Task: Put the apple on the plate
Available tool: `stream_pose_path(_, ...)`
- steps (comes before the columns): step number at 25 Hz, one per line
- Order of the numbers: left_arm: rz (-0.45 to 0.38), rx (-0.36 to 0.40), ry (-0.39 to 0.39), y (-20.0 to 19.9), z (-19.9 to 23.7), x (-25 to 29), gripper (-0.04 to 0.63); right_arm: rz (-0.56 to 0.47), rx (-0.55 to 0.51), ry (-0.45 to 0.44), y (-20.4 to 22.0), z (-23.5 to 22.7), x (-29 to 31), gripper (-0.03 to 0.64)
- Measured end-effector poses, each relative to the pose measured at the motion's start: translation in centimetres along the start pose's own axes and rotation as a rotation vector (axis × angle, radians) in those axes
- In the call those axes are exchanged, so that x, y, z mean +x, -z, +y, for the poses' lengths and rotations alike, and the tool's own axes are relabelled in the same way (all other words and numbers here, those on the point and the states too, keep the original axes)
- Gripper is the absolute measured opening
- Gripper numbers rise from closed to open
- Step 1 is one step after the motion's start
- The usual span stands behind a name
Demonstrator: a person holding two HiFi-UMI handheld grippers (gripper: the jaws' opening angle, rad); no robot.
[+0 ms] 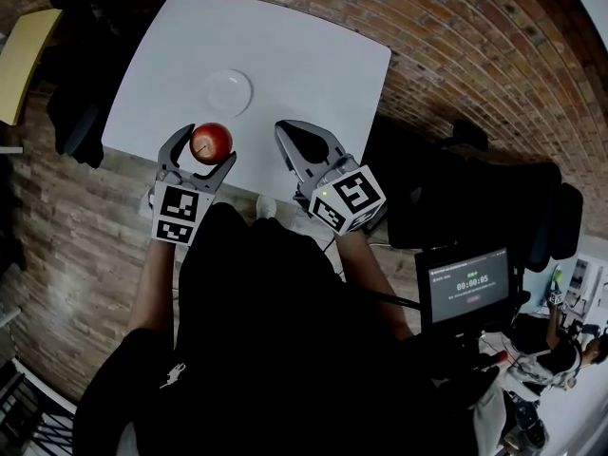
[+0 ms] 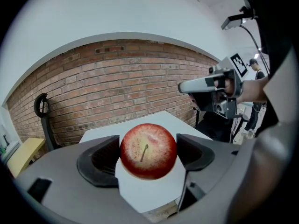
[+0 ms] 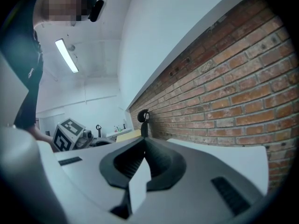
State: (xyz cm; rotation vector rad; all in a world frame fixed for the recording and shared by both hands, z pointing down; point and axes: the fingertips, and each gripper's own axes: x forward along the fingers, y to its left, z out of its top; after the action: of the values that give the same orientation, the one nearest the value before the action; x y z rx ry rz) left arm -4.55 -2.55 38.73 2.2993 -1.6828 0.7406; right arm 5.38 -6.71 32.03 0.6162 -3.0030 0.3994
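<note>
A red apple [image 1: 211, 142] [image 2: 148, 149] sits between the jaws of my left gripper [image 1: 205, 146] [image 2: 148, 155], which is shut on it. It hangs over the near edge of the white table [image 1: 313, 60]. An empty white plate [image 1: 230, 91] lies on the table just beyond the apple. To the right of the apple, my right gripper [image 1: 284, 131] [image 3: 141, 140] is held at the table's near edge. Its jaws meet at the tips with nothing between them. The left gripper view shows it as a grey snout [image 2: 205, 84] to the right.
The floor [image 1: 456, 36] is brick, and so is the wall [image 2: 117, 83]. A yellow board [image 1: 24, 55] and a dark chair [image 1: 76, 112] stand left of the table. At the right are a black office chair [image 1: 503, 198] and a small screen [image 1: 467, 288].
</note>
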Motion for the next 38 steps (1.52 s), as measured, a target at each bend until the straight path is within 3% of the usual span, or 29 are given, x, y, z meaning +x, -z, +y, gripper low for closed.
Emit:
stream_pose_path(19, 0.024, -0.013, 0.020, -0.4, 1.7, 2.5, 0.385, 0.022, 0.024, 0.002, 0.1, -2.6, 2.3, 0.003)
stream_pose_path(38, 0.018, 0.086, 0.191, -1.0, 9.7, 7.2, 0.385, 0.001, 0.053, 0.161, -0.7, -4.3, 10.1, 0.004)
